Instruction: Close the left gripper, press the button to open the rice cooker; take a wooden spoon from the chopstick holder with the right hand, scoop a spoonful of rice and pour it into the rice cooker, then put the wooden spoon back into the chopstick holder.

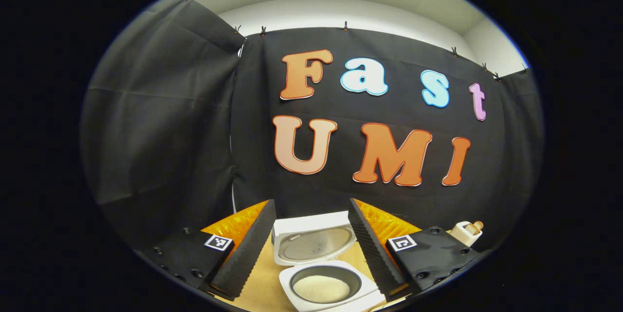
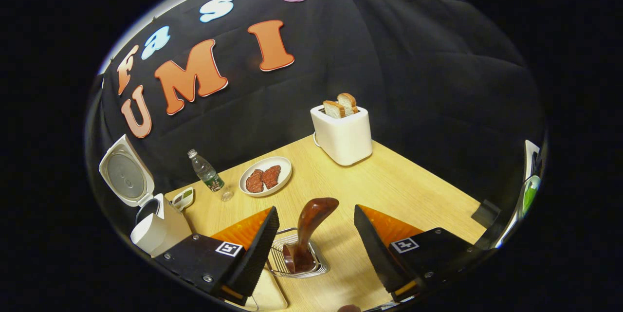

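Note:
The white rice cooker [image 1: 336,300] sits just below and in front of my left gripper [image 1: 311,203], its lid [image 1: 314,244] raised. White rice [image 1: 321,288] lies in its dark inner pot. The left gripper is open and holds nothing. In the right gripper view the cooker [image 2: 158,227] stands at the left with its lid up. A dark wooden spoon [image 2: 311,222] stands upright in the wire chopstick holder [image 2: 319,264]. My right gripper [image 2: 315,210] is open, one finger on each side of the spoon's upper end, neither touching it.
On the wooden table [image 2: 413,190] stand a white toaster [image 2: 343,134] with two bread slices, a plate of meat [image 2: 265,175], a water bottle [image 2: 207,173] and a small dish [image 2: 184,198]. A pale flat object [image 2: 270,292] lies beside the holder. The toaster [image 1: 466,232] is at the left view's right edge.

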A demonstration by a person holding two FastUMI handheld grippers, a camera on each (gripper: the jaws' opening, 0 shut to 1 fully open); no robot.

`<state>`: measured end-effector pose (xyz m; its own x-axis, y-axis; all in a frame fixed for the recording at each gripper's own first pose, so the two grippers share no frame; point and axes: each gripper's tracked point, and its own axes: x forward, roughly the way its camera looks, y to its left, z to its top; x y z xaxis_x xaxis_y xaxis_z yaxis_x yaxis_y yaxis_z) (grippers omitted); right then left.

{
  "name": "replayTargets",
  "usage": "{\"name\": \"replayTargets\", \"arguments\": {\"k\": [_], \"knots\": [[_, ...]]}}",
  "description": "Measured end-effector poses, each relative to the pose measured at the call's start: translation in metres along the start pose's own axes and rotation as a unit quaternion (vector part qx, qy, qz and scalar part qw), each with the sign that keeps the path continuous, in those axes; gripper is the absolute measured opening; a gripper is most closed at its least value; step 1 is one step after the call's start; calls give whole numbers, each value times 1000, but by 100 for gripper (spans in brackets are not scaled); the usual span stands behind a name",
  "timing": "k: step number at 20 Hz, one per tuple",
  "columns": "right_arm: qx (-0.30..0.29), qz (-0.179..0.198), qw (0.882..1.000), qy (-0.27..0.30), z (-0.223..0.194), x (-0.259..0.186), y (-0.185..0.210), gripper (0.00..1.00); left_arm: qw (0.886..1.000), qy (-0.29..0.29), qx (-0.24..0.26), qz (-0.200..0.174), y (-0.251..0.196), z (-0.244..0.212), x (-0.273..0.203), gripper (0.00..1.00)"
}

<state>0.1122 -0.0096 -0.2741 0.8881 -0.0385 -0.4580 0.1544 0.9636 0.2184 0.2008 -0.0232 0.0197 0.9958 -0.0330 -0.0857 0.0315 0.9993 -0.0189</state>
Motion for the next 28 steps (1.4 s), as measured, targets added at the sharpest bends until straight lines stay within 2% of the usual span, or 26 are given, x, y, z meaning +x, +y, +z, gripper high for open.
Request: {"name": "replayTargets", "arguments": {"k": [7,12,16,23,28], "knots": [[7,-18,1000,-24,23,-24,-19,95,999,43,1,-3,-14,-4,80,100],[14,-32,999,-31,28,-30,-30,95,995,96,-11,0,-18,-35,134,100],[11,-40,999,-34,29,-36,-36,95,991,135,10,20,-11,-64,163,100],[20,-54,997,-50,40,-56,-42,95,980,194,-4,35,5,-115,183,100],[14,-43,997,-65,49,-72,-29,95,978,209,-24,7,-8,-123,164,100]]}}
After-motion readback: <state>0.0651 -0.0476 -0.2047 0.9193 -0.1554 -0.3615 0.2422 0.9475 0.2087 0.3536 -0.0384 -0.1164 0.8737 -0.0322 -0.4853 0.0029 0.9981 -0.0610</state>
